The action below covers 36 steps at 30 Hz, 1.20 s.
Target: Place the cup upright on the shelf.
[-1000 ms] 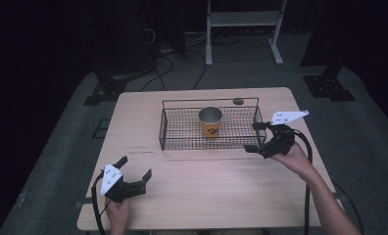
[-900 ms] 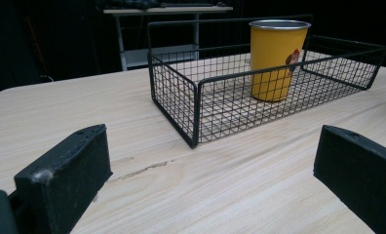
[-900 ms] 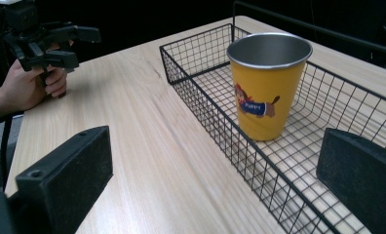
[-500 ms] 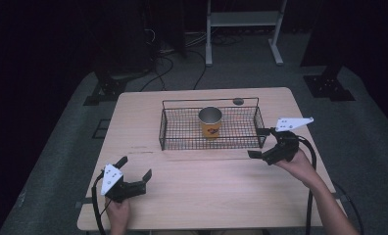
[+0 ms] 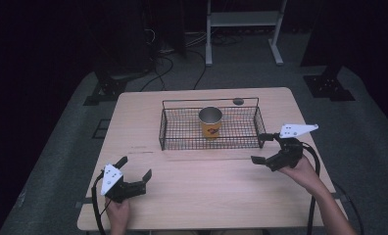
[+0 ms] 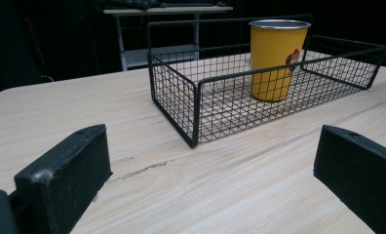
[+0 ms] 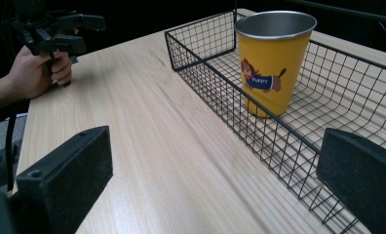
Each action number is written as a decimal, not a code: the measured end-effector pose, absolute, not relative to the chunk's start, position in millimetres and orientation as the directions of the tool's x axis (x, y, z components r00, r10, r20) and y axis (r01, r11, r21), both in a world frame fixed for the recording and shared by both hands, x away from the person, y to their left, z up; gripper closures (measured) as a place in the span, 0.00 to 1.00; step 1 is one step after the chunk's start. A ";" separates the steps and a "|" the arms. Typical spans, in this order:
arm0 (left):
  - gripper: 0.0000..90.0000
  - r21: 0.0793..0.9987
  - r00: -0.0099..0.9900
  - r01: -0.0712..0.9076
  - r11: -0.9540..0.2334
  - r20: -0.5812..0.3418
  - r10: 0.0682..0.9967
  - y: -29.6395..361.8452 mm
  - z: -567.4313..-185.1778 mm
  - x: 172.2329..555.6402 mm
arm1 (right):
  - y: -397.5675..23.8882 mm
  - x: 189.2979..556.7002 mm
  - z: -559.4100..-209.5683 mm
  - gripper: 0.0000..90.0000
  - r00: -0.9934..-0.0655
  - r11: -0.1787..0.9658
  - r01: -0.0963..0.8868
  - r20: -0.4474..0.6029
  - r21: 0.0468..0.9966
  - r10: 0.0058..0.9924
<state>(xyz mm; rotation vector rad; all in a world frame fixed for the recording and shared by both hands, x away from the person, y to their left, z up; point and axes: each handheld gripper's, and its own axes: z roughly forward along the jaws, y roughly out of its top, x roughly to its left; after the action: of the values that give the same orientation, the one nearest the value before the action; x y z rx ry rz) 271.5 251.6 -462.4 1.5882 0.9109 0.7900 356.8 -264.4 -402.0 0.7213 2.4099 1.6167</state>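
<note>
Overhead, your left gripper (image 5: 133, 172) and right gripper (image 5: 264, 147) both sit open and empty. Along the right jaws, the yellow cup (image 7: 272, 63) stands upright inside the wire basket (image 7: 298, 141); next, probably reach over the near rim

A yellow metal cup (image 5: 211, 122) with a bare silver rim and a cartoon dog printed on its side (image 7: 274, 63) stands upright – open end up, nothing visible inside – in a shallow rectangular black wire basket (image 5: 182, 139). The basket (image 6: 196, 92) sits flat on the pale wooden table (image 5: 206, 191). The cup rests near the basket's middle, ahead of the left gripper (image 5: 133, 171) – and just beyond the basket wall from the right gripper (image 5: 263, 147).
</note>
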 end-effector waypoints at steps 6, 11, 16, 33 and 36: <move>0.00 0.981 0.484 0.152 -0.120 0.032 0.874 251.2 -462.4 271.3 | -269.4 348.6 -411.3 0.00 -0.867 0.296 0.314 0.145 0.902 0.477; 0.00 0.981 0.484 0.152 -0.120 0.032 0.875 251.2 -462.4 271.3 | -278.4 342.1 -417.8 0.00 -0.855 0.269 0.325 0.160 0.906 0.494; 0.00 0.981 0.485 0.151 -0.122 0.035 0.874 251.0 -462.4 271.2 | -286.4 335.9 -424.4 0.00 -0.843 0.248 0.334 0.170 0.909 0.511; 0.00 0.981 0.484 0.151 -0.124 0.036 0.874 250.8 -462.4 271.3 | -302.8 310.2 -443.3 0.00 -0.812 0.192 0.339 0.183 0.921 0.554; 0.00 0.980 0.481 0.152 -0.125 0.037 0.876 250.6 -462.4 271.3 | -305.4 304.0 -446.8 0.00 -0.805 0.169 0.333 0.186 0.928 0.564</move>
<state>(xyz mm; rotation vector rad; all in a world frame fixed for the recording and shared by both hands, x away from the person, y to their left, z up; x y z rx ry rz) 271.3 250.6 -462.4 1.5951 0.9109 0.7981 304.0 -305.4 -446.8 0.8737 2.2398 1.6918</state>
